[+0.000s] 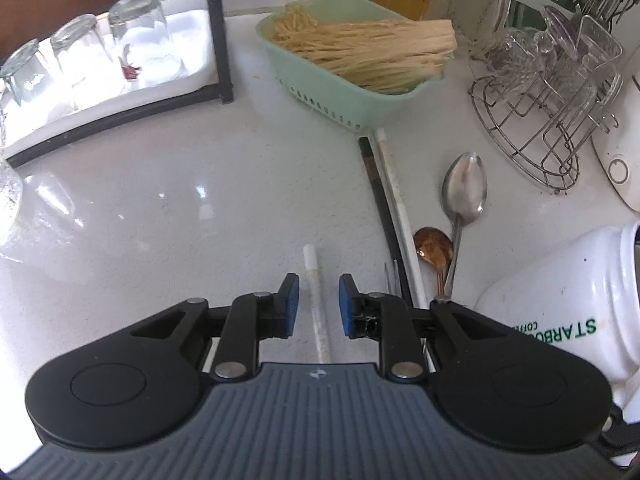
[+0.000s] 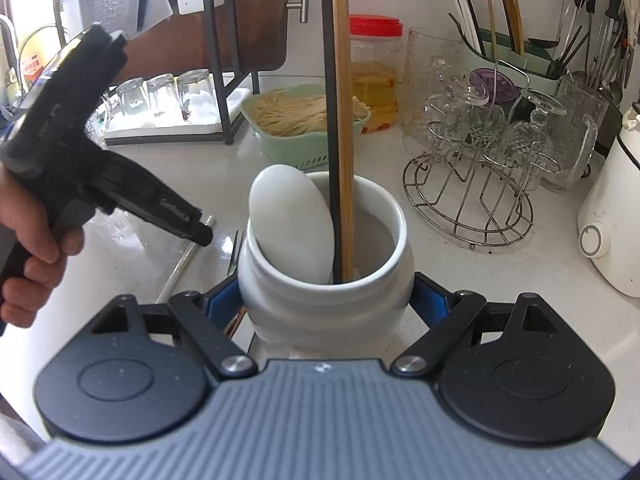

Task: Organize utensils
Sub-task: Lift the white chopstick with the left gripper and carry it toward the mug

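White jar reads "STARB… COFF…" in green, visible only from the left wrist. Right wrist alone shows the jar's contents: white spoon, black and wooden chopsticks. Right gripper clamps the jar. Left gripper, jaws wide, straddles a white chopstick on the counter.

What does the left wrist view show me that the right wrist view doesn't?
Left wrist only: the open left gripper straddling a white chopstick on the counter, with a black chopstick, silver spoon and copper spoon lying alongside.

Right wrist only: the white jar's inside, holding a white spoon, a wooden chopstick and a black one, with the right gripper shut on the jar.

Both: the green basket, the wire rack and the upturned glasses.
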The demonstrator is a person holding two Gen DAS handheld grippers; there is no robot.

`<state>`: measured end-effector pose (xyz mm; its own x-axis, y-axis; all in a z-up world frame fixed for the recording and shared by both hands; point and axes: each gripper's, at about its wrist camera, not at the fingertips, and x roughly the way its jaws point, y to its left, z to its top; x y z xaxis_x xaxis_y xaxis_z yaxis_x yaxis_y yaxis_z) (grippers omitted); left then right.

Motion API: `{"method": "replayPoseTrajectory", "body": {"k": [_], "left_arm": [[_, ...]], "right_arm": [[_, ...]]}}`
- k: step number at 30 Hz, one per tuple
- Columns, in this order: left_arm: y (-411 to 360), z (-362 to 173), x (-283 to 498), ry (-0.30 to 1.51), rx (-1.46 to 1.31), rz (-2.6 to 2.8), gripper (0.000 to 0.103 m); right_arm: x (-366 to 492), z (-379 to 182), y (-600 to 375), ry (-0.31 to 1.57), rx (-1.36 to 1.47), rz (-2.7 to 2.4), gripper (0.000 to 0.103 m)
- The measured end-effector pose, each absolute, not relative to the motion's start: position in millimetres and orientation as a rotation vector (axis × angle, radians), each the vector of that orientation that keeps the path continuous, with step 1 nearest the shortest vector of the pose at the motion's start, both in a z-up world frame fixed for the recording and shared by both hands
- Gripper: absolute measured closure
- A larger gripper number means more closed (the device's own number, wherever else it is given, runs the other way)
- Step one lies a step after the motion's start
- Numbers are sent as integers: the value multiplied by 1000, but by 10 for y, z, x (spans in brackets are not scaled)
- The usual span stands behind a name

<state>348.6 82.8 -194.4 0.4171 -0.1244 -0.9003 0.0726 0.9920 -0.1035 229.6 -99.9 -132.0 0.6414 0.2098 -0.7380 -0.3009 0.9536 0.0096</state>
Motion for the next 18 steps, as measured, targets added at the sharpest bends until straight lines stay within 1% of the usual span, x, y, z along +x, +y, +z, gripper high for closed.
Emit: {"method": "replayPoseTrajectory", "body": {"k": [4, 6, 7, 8, 11, 14, 18], "left_arm": [[712, -1952, 3518, 1119, 18, -121, 79], [640, -1948, 3524, 1121, 61, -109, 81], [620, -1950, 3523, 1120, 68, -121, 92], [607, -1950, 3516, 1125, 64, -146, 95], [563, -1947, 3479, 1119, 89, -157, 96], [603, -1937, 3468, 1135, 48, -168, 96], [674, -1759, 3398, 1094, 8, -160, 96]], "right_arm": [[2306, -1320, -993, 825, -125, 297, 13], [2316, -1321, -992, 825, -126, 299, 13], [2319, -1321, -991, 826, -126, 299, 13], [2322, -1322, -990, 826, -126, 299, 13], [2320, -1321, -991, 826, -126, 299, 12], [2325, -1319, -990, 827, -126, 298, 13], [2337, -1318, -985, 830, -128, 296, 13]]}}
